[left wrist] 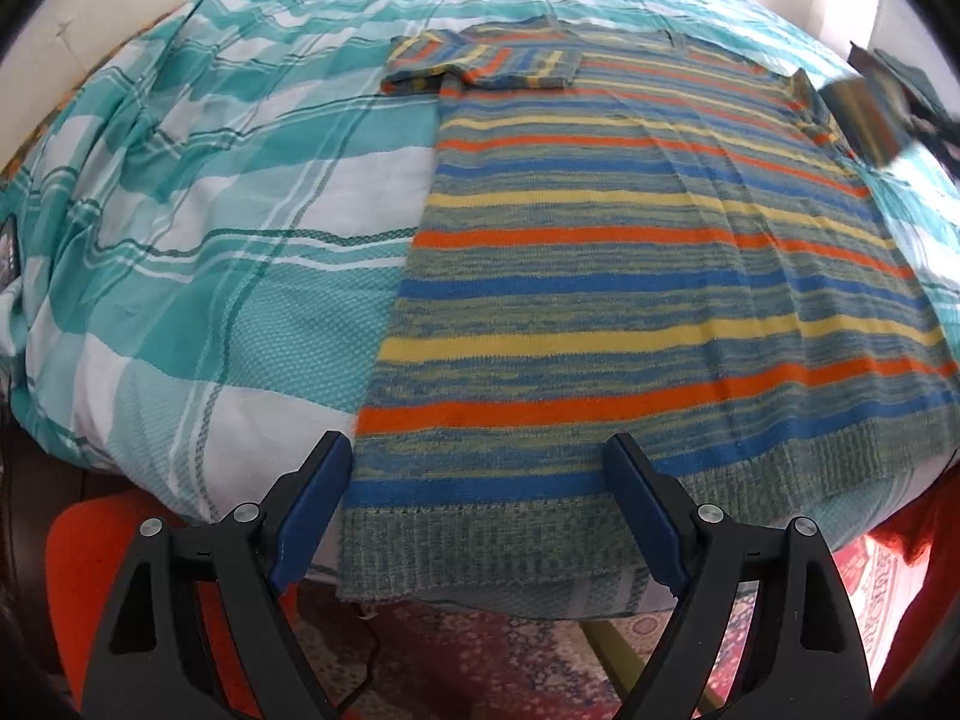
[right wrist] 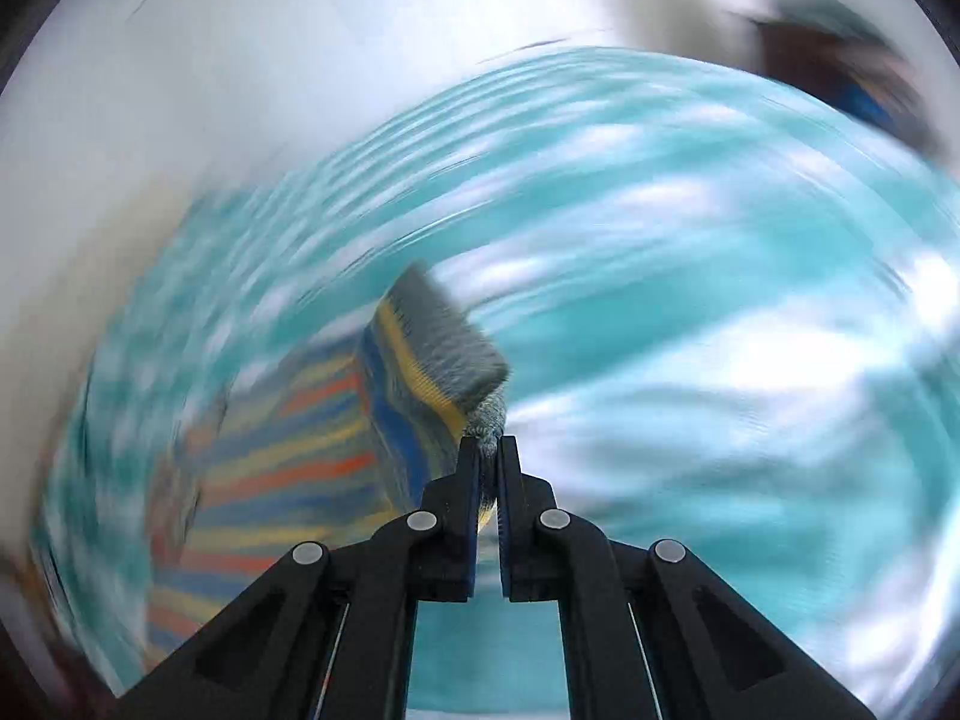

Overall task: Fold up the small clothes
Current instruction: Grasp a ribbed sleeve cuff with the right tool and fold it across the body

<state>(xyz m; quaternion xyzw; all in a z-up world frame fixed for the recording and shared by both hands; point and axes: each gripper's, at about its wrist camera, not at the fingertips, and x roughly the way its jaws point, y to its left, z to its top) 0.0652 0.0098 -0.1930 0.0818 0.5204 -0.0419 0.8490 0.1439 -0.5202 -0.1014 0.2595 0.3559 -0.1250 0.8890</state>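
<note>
A striped knit sweater (left wrist: 600, 276) in blue, yellow, orange and green lies flat on the bed, its hem toward me. One sleeve (left wrist: 480, 63) is folded across the chest. My left gripper (left wrist: 477, 441) hovers open over the hem's left corner, with nothing between its fingers. The other sleeve (left wrist: 861, 114) is lifted off the bed at the far right and is blurred. In the right wrist view my right gripper (right wrist: 489, 444) is shut on that sleeve's grey-green cuff (right wrist: 444, 348), with the sweater's body (right wrist: 270, 468) blurred to the left of it.
A teal and white checked sheet (left wrist: 210, 210) covers the bed (right wrist: 660, 300). The bed's near edge runs just under the hem. Below it are a patterned rug (left wrist: 480, 648) and a red seat (left wrist: 90, 540). A white wall (right wrist: 180, 90) stands behind the bed.
</note>
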